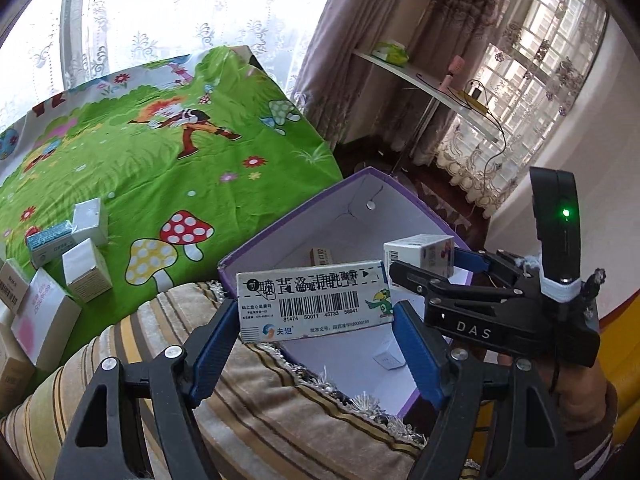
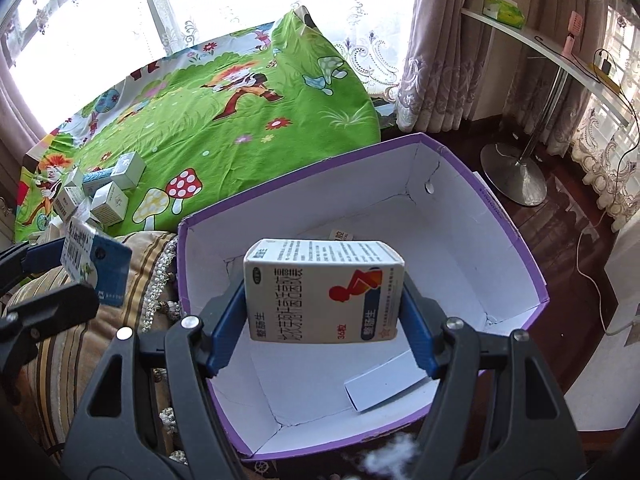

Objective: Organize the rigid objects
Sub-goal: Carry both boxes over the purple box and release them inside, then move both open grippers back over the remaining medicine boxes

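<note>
Purple-rimmed bin (image 2: 516, 236), interior mostly open

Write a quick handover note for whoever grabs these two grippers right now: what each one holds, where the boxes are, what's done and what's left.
Left gripper: shut on a flat barcode box, held near the purple bin's left rim.
Right gripper: shut on a white medicine box, hanging over the bin's inside.
Done: two small boxes already lie in the bin, a white one and one at the back.
Left: release both held boxes into the bin, then fetch the pile of boxes on the green sheet.
</note>
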A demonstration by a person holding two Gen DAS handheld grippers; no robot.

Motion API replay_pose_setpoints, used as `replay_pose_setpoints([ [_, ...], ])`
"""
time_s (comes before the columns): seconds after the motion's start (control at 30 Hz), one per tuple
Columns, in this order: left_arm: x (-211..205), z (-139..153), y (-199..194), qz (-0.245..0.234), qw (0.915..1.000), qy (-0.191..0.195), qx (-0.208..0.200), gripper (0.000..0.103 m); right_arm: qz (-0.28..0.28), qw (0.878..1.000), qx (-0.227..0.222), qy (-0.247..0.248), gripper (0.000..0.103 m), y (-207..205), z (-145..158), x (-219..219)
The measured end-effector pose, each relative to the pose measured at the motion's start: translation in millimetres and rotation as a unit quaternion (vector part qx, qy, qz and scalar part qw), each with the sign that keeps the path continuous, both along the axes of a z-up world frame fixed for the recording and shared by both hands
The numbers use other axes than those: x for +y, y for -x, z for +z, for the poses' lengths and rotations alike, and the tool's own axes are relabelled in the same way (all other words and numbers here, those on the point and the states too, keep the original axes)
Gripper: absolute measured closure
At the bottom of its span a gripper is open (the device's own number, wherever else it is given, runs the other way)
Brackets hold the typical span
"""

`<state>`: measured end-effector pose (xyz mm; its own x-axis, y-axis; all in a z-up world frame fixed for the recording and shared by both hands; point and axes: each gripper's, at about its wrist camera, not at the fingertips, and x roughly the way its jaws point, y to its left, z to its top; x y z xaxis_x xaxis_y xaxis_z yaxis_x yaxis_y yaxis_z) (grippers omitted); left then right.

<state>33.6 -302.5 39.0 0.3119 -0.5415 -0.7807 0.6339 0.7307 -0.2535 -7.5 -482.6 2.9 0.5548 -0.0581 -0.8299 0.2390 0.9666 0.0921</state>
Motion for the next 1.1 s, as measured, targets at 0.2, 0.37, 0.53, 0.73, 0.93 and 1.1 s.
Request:
replay_pose_setpoints([
  [0.2,-11,-3,10,-0.041,0.9992,-0.003,0.005,0.02,-0.012,1.0,0.003,0.009,0.021,1,0,-5],
  [0.37,-2,0,7,-0.027,0.9995,0.01,0.01,0.02,-0.003,1.0,0.003,0.015,0.019,0,1,1],
  [0.53,11,3,3,0.001,1.0,0.009,0.005,0.02,0.003,1.0,0.0,0.017,0.018,0,5,6],
  [0.73,35,15,5,0.037,0.9983,0.01,-0.043,0.02,0.016,1.0,-0.01,0.017,0.018,1,15,16],
  [0.93,67,33,14,0.057,0.9919,0.012,-0.113,0.02,0.04,0.999,-0.02,0.014,0.018,-3,25,37],
  [1.1,105,36,14,0.087,0.9881,0.006,-0.127,0.02,0.07,0.997,-0.025,0.016,0.018,-11,29,63],
])
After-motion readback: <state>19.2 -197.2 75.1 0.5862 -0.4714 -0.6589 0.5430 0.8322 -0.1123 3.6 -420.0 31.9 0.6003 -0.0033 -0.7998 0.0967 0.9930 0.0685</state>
